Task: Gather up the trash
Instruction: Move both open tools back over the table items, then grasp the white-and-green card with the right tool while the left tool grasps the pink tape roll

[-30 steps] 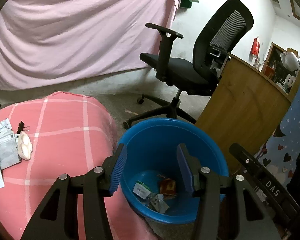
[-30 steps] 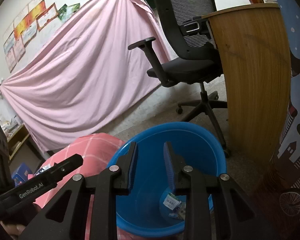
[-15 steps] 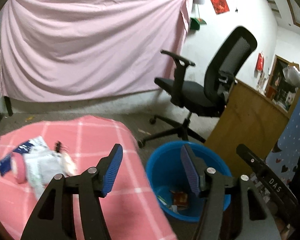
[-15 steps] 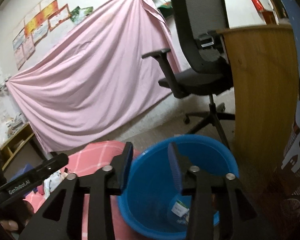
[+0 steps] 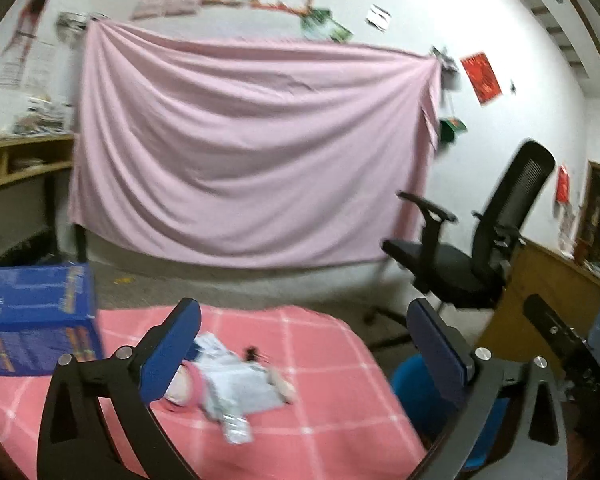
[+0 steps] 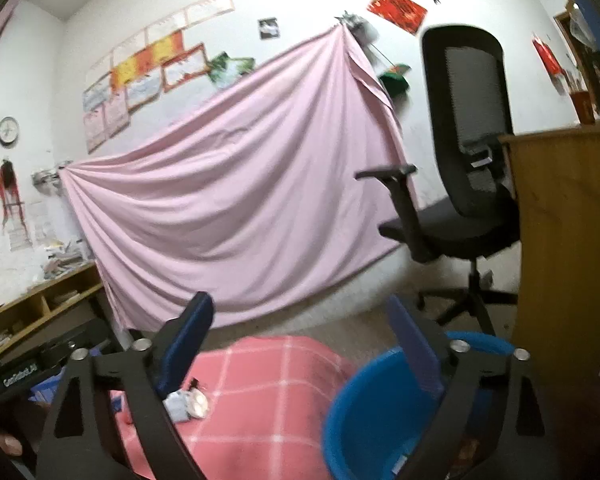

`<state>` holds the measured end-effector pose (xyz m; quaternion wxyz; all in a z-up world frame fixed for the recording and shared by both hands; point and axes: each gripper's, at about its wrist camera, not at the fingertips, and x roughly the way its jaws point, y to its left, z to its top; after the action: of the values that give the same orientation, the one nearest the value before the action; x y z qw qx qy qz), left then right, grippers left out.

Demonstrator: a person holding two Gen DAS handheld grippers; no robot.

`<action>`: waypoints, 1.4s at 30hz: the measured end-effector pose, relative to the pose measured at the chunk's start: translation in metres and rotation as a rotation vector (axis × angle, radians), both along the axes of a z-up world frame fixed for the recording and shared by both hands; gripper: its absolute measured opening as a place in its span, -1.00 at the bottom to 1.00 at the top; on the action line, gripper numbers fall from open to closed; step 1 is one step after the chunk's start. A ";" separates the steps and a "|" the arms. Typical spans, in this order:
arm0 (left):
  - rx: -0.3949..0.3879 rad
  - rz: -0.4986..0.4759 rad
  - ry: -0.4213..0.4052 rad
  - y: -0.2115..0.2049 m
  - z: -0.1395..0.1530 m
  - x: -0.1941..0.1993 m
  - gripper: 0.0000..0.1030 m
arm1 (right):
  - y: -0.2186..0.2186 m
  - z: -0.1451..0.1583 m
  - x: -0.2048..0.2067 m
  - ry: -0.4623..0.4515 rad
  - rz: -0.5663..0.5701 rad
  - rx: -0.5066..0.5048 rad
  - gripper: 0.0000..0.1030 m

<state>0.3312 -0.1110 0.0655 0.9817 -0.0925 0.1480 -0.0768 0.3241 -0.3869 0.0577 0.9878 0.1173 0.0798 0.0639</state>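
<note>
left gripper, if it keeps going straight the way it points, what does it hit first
Probably the trash pile on the pink checked cloth; the left gripper, jaws opening and empty, aims slightly down toward it. Depth is unclear.

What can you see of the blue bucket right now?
The blue bucket is a round, plastic-looking tub with a smooth rolled rim, standing upright on the floor. It sits right beside the edge of the pink checked cloth, with the wooden desk panel behind it. In the right wrist view the right gripper covers part of it, and its bottom is mostly hidden. In the left wrist view only a slice of its wall shows behind the left gripper. Neither gripper touches it.
</note>
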 end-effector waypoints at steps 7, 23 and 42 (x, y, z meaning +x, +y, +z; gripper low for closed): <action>0.016 0.091 -0.048 0.046 -0.013 -0.017 0.96 | 0.035 0.005 -0.002 -0.091 0.037 -0.031 1.00; 0.081 0.221 -0.134 0.105 -0.046 -0.046 0.96 | 0.131 -0.008 -0.005 -0.185 0.141 -0.290 1.00; 0.057 0.164 0.165 0.148 -0.089 -0.007 0.96 | 0.185 -0.052 0.044 0.189 0.304 -0.402 0.97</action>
<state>0.3237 0.0372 -0.0237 0.9713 -0.0825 0.2223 0.0159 0.3683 -0.2021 0.0056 0.9584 -0.0890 0.1997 0.1832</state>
